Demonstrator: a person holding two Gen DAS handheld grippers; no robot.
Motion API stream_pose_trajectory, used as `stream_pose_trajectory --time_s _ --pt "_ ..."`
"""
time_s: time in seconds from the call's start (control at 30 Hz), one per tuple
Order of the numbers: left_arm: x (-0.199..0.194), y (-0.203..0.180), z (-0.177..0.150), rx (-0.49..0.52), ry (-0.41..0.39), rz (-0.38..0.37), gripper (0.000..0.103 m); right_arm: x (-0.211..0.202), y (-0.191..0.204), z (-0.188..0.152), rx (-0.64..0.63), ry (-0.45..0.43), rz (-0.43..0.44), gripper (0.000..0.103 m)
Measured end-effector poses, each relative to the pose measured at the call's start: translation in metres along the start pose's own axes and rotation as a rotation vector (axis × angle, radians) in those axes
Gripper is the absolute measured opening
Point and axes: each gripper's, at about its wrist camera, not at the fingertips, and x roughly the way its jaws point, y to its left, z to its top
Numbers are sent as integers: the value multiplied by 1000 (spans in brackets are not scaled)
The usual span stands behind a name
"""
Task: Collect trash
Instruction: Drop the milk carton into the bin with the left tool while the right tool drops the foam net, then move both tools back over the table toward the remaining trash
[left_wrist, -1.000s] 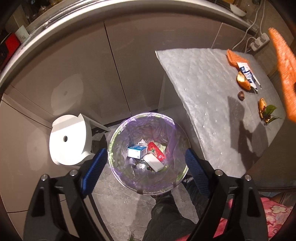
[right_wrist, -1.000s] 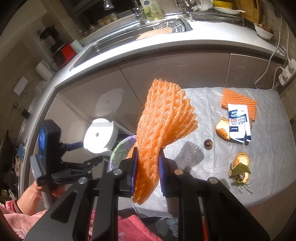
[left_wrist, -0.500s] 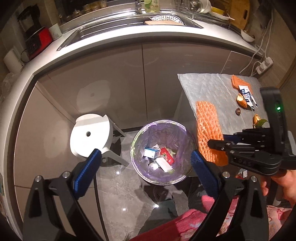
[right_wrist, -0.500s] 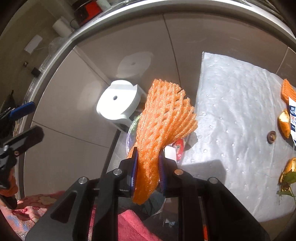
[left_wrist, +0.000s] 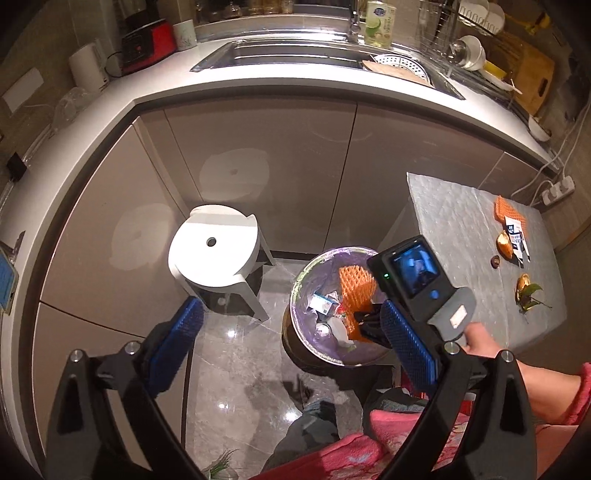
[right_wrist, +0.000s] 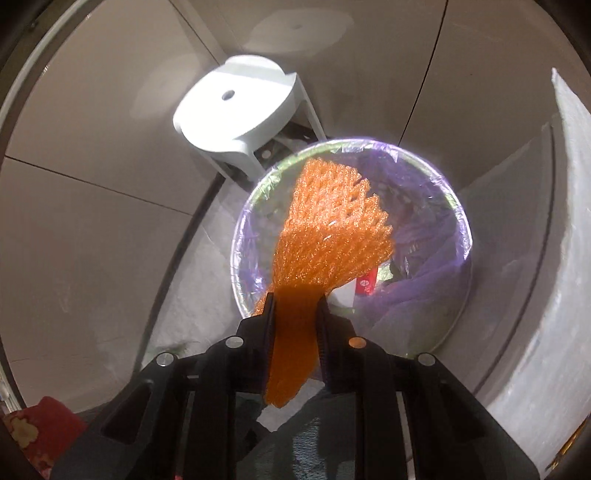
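The right gripper (right_wrist: 295, 310) jaws grasp the orange foam net (right_wrist: 328, 229) above the lined trash bin (right_wrist: 466, 236) at frame centre. The left gripper (left_wrist: 291, 332) jaws are released, holding nothing.

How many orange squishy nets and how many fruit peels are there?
Foam nets: 2 (held net in right gripper, second net on table)
Fruit peels: 2 (plain peel, leafy peel), both on table
Total: 4
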Motion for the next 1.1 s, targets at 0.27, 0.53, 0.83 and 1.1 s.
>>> stream_pose_trajectory --time_s 0.27,0.53,0.83,1.1 --pt "-8 18 -12 -78 -2 42 92 60 10 18 -55 152 -115 33" --pt "-4 22 -7 -92 -9 36 92 19 6 21 -36 59 -87 79" --pt "-4 -7 25 27 -59 -28 92 -161 -50 -22 206 -382 -4 101" --pt "-1 -72 60 183 -93 -112 94 -277 -118 -123 402 -618 -210 101"
